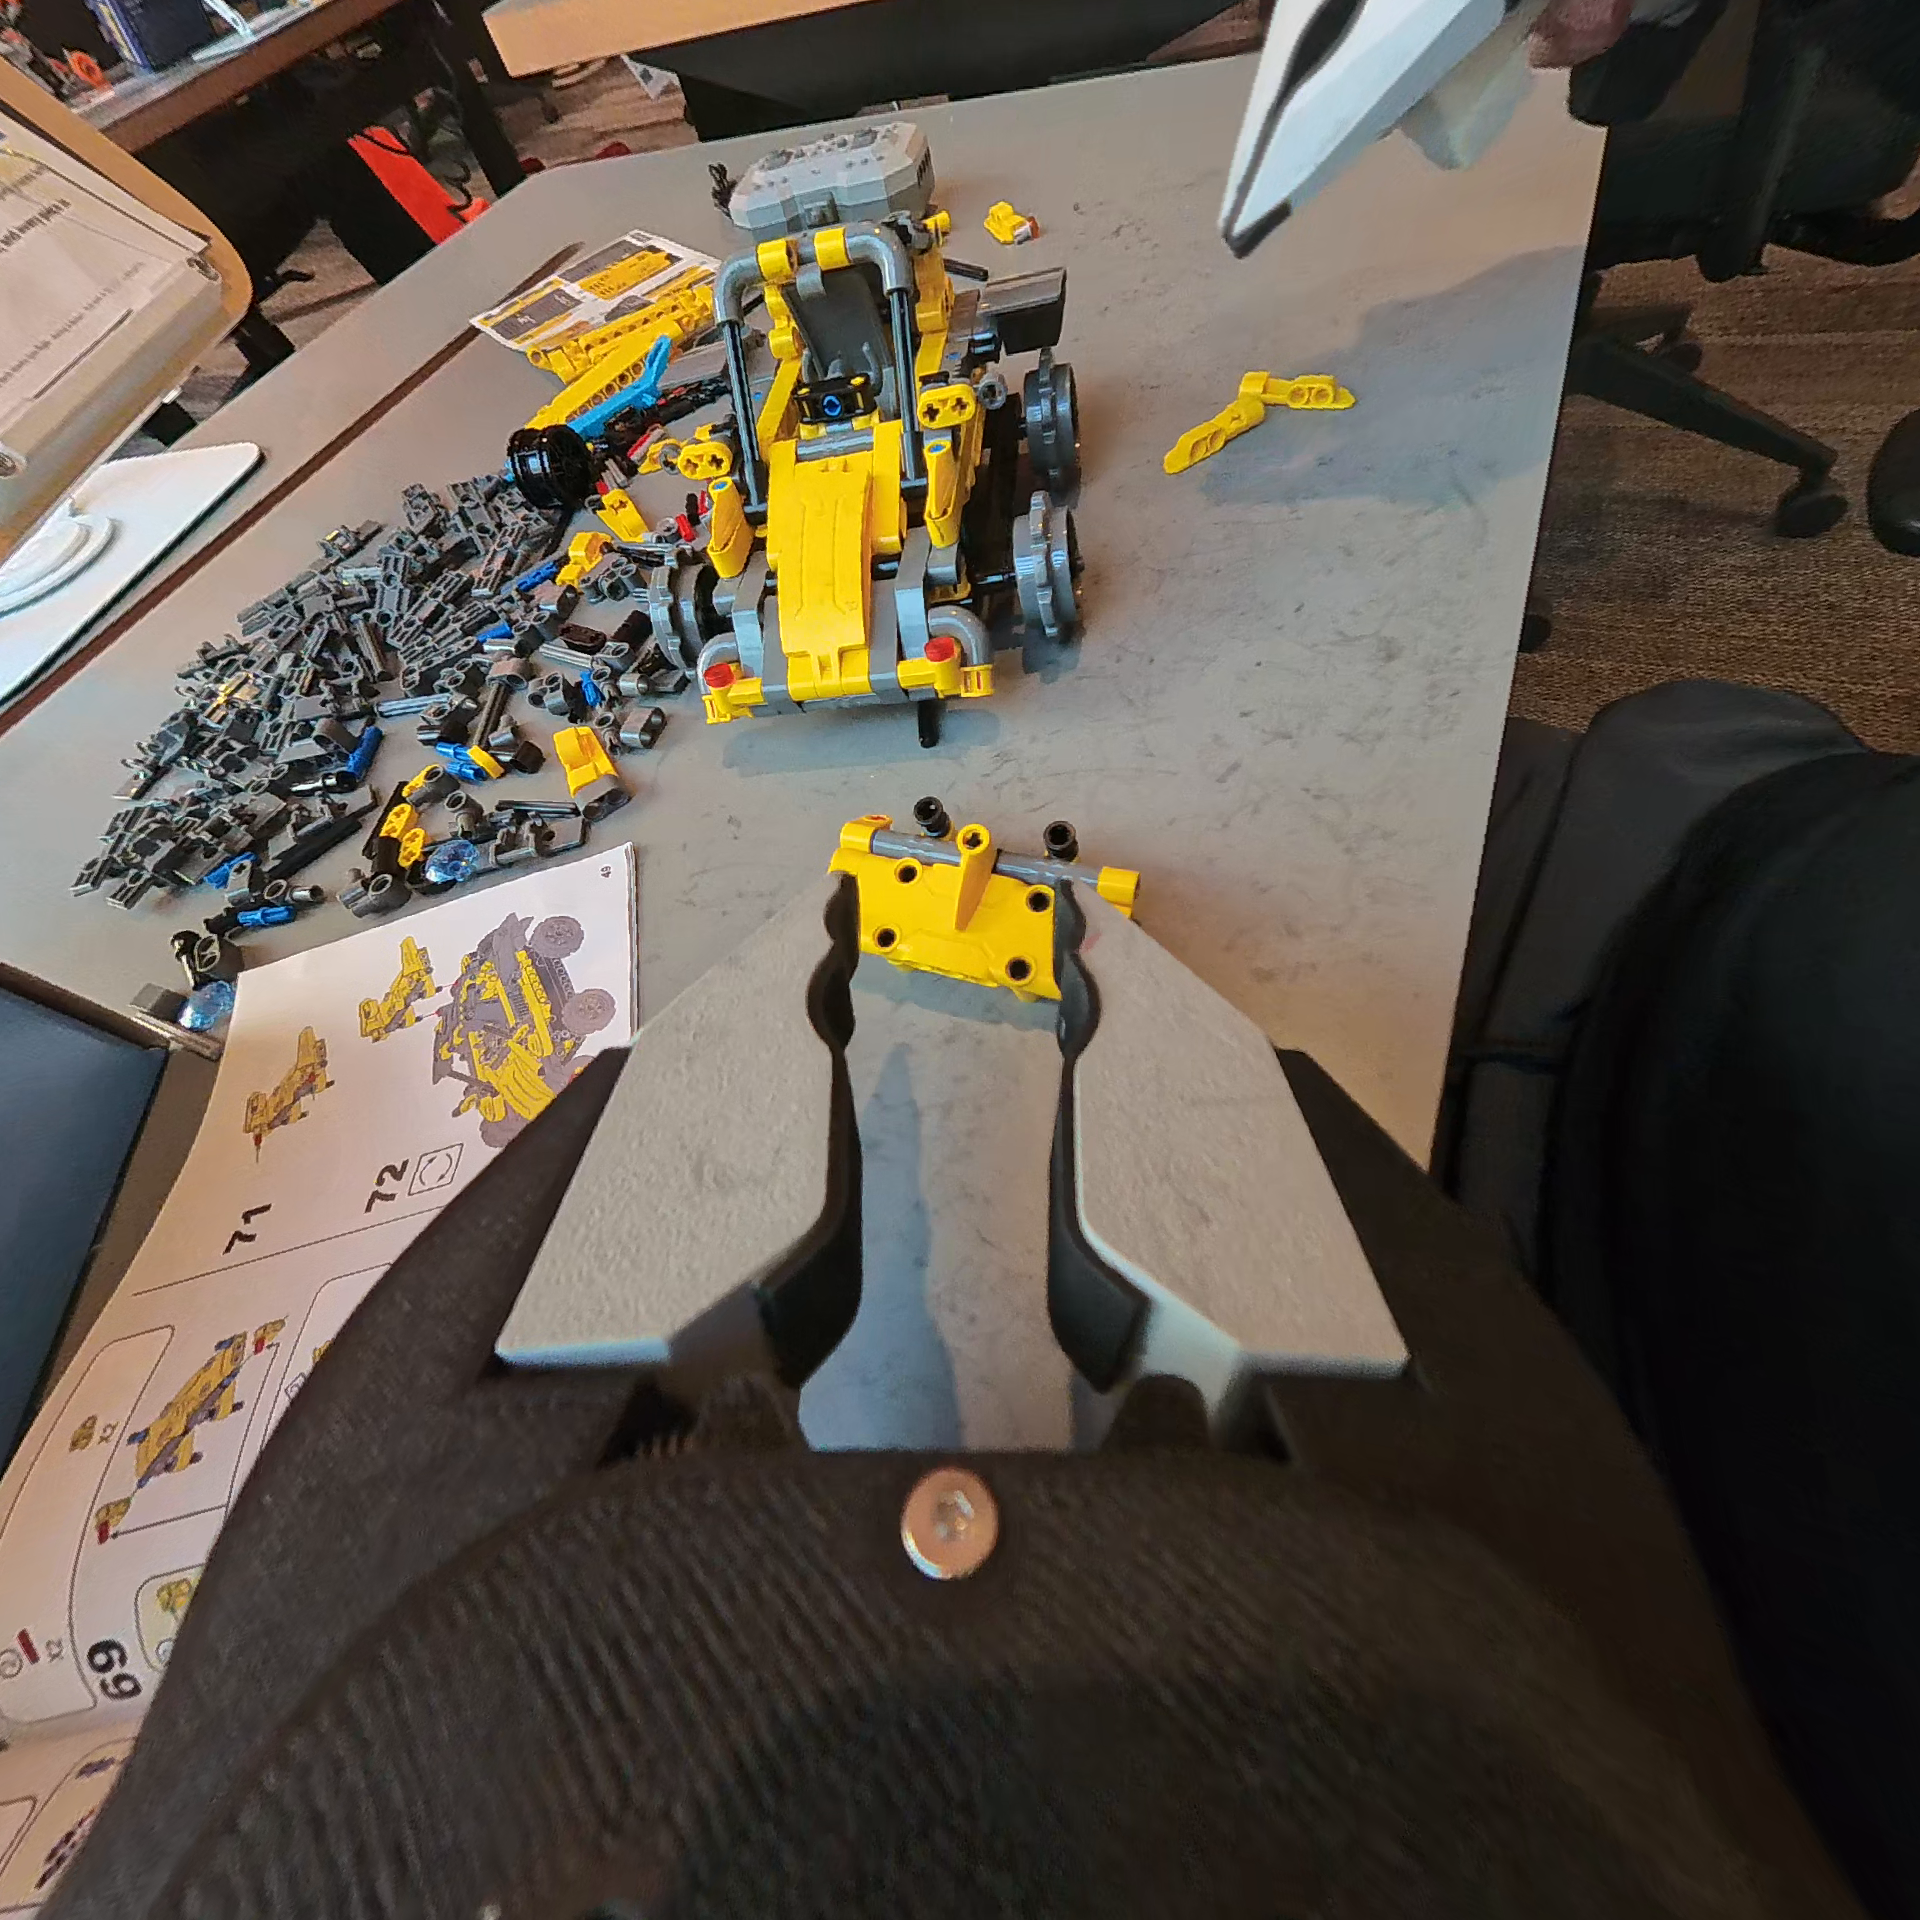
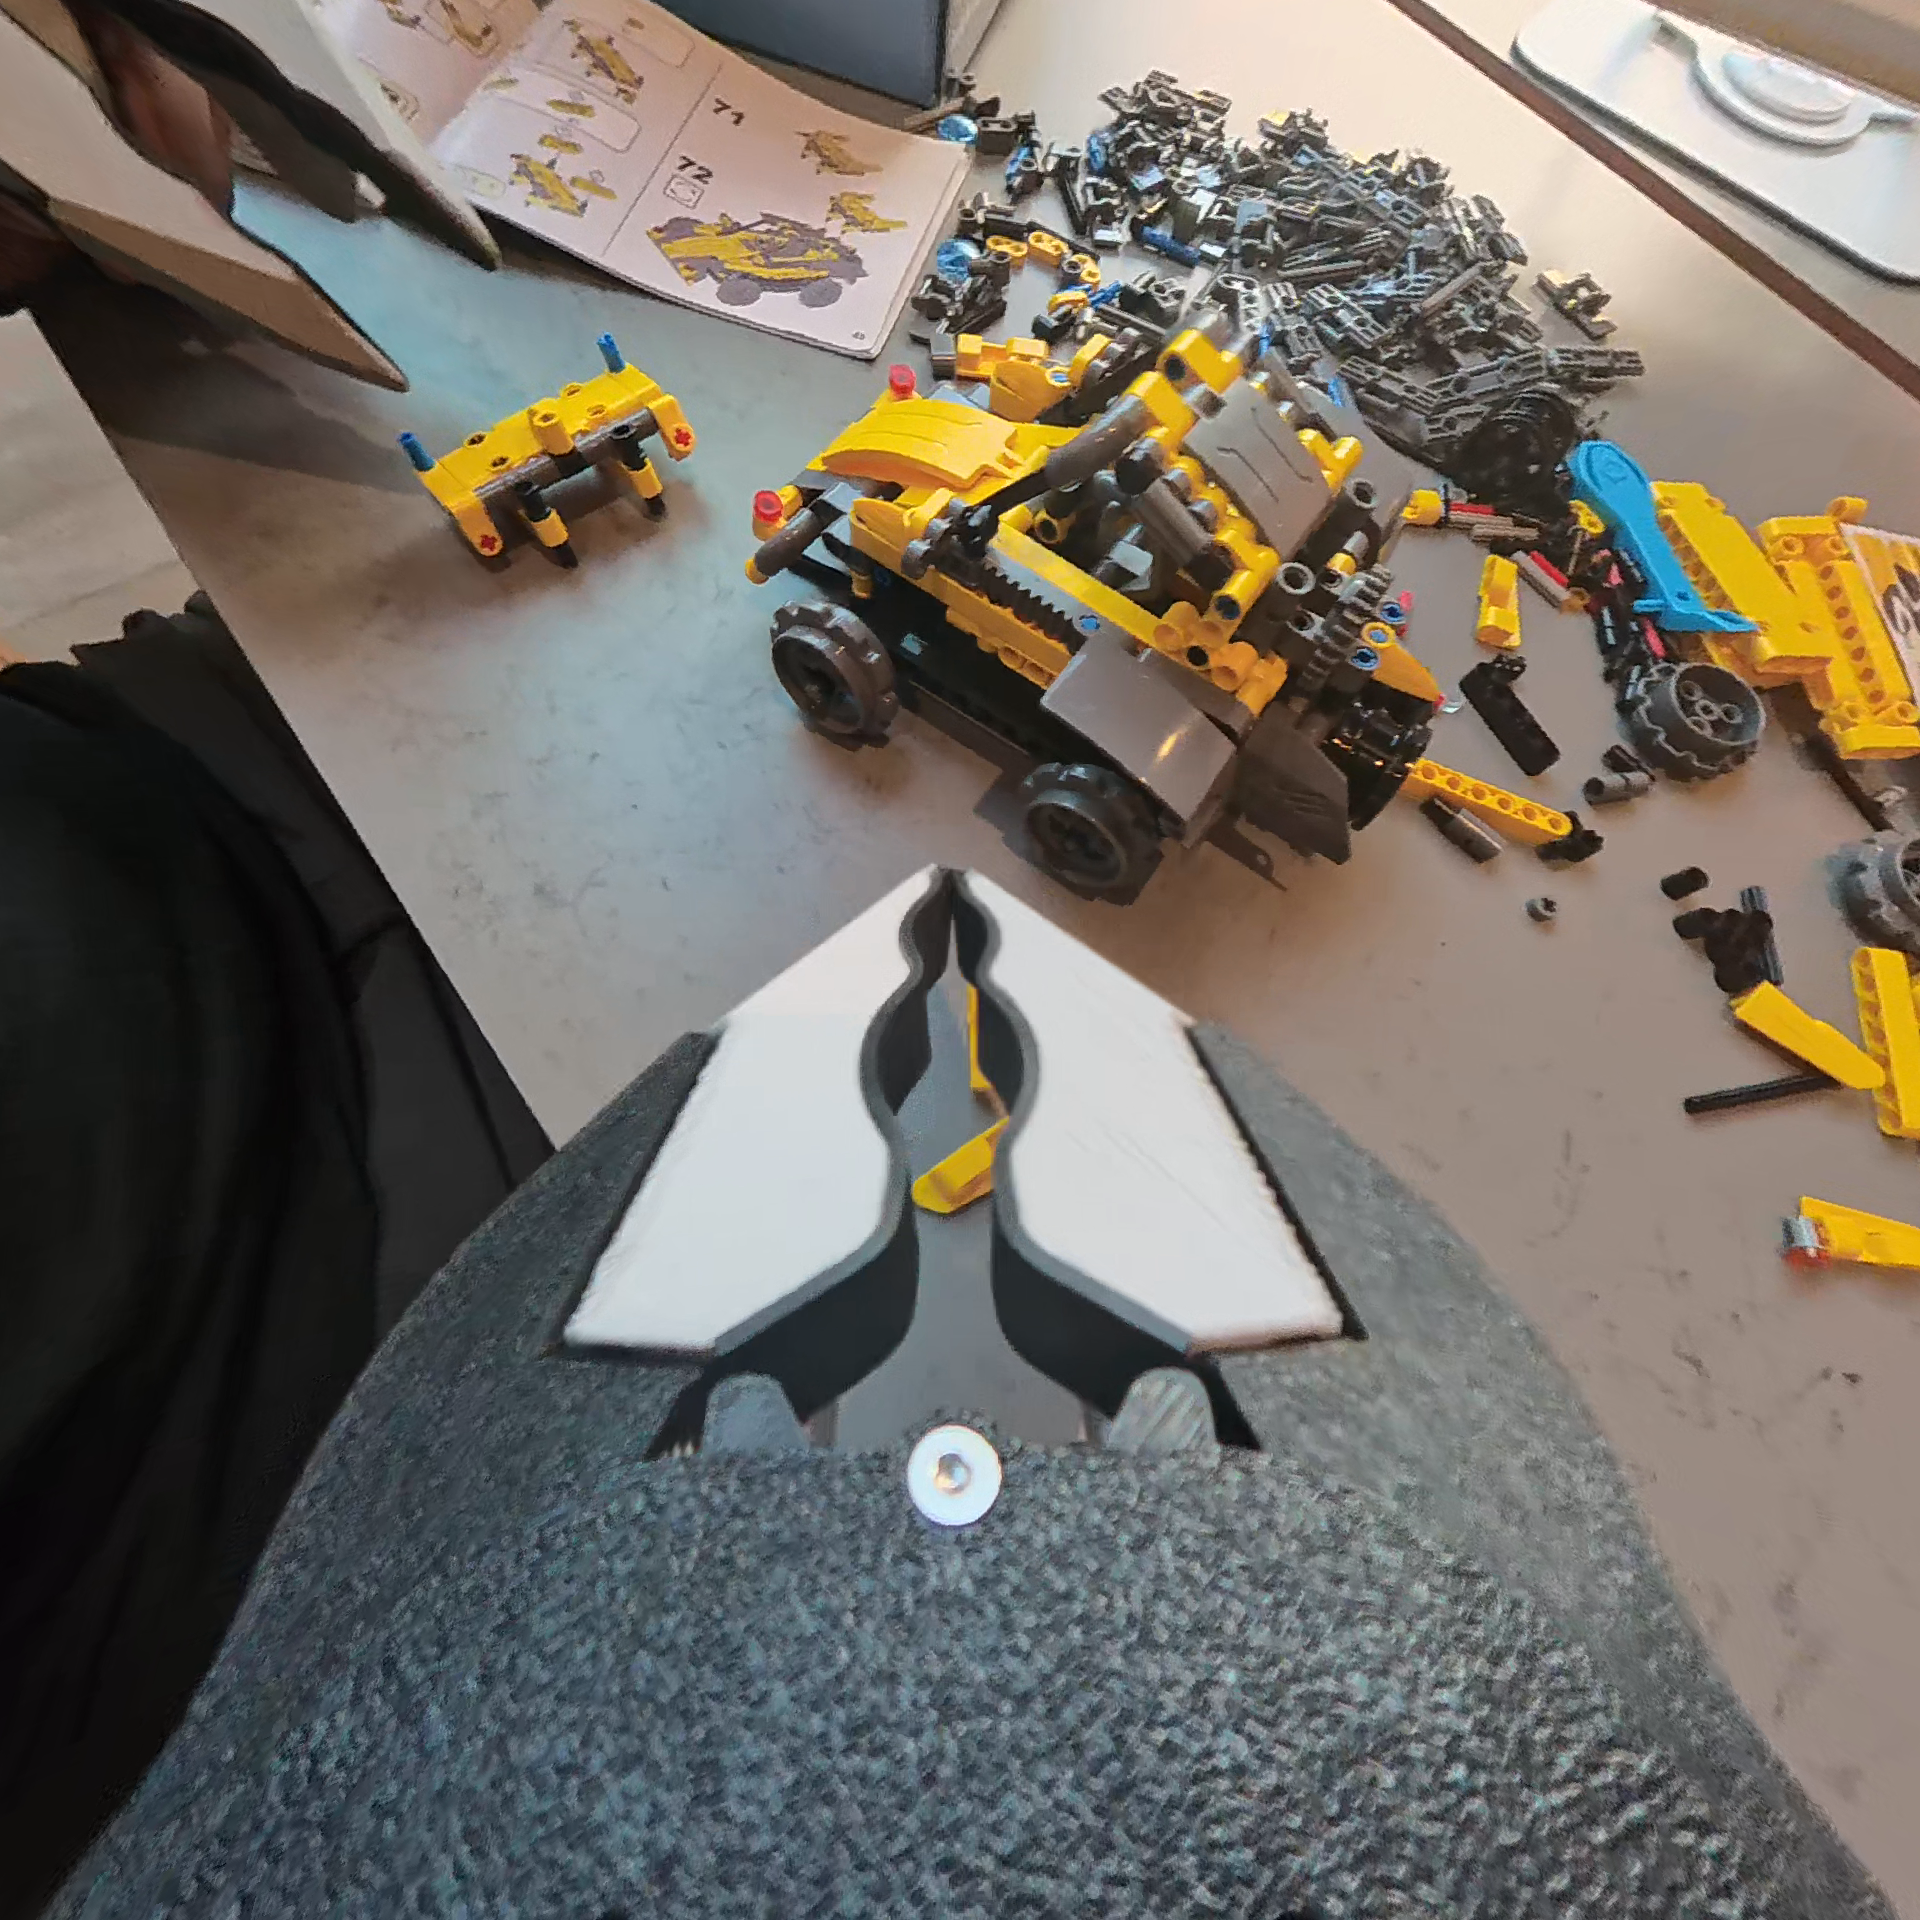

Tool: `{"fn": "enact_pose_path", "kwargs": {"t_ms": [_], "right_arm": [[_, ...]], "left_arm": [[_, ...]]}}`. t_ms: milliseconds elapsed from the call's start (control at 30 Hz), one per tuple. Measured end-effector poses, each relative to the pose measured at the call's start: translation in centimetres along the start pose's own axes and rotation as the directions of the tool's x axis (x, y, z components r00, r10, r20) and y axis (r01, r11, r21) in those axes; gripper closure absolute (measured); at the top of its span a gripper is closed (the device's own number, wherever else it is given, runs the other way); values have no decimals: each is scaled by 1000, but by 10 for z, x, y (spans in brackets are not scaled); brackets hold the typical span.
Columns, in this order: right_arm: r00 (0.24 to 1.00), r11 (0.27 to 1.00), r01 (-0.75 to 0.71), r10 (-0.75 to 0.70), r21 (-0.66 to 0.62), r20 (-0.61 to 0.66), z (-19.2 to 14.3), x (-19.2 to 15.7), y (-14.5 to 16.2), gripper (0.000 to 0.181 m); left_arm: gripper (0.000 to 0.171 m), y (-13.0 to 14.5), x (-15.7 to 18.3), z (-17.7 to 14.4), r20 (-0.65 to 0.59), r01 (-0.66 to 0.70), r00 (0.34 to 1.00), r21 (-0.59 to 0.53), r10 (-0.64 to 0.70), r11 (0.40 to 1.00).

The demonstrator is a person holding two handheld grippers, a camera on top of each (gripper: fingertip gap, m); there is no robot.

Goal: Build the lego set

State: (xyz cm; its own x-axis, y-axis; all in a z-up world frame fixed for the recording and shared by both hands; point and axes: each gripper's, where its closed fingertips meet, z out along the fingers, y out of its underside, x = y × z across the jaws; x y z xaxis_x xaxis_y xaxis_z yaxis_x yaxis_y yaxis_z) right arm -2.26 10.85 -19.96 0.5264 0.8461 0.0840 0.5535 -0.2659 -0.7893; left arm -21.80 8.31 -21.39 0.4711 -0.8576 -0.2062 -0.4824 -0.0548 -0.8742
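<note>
My left gripper (image 1: 956, 896) is open, low over the grey table (image 1: 1299, 727). A small yellow sub-assembly (image 1: 961, 914) with a grey axle and black pins stands between its fingertips. The right wrist view shows this sub-assembly (image 2: 551, 468) resting on its pins on the table, with the left gripper (image 2: 447, 317) just beside it and not pressing on it. My right gripper (image 2: 948, 883) is shut, fingertips together, raised above the table; it also shows in the left wrist view (image 1: 1242, 239). Bent yellow pieces (image 1: 1259, 410) lie on the table under it and show through the gap behind its fingertips (image 2: 951, 1174).
A yellow and grey toy vehicle (image 1: 842, 499) stands mid-table. A heap of dark loose parts (image 1: 343, 665) lies to its left, with an open instruction booklet (image 1: 416, 1039) in front. A person in dark clothing (image 1: 1714, 1143) sits at the table's right edge. Spacing between my two grippers at the tips: around 20 centimetres.
</note>
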Motion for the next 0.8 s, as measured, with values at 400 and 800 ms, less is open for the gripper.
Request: {"fn": "enact_pose_path", "kwargs": {"t_ms": [400,800], "right_arm": [[1000,999,13,-13,-44,-8,6,-1,7,176],[1000,1000,-1,1,-20,-19,1,3,5,181]], "left_arm": [[137,1,0,1,-2,0,1000,-7,0,1000],[136,2,0,2,4,-4,1000,-17,4,1000]]}}
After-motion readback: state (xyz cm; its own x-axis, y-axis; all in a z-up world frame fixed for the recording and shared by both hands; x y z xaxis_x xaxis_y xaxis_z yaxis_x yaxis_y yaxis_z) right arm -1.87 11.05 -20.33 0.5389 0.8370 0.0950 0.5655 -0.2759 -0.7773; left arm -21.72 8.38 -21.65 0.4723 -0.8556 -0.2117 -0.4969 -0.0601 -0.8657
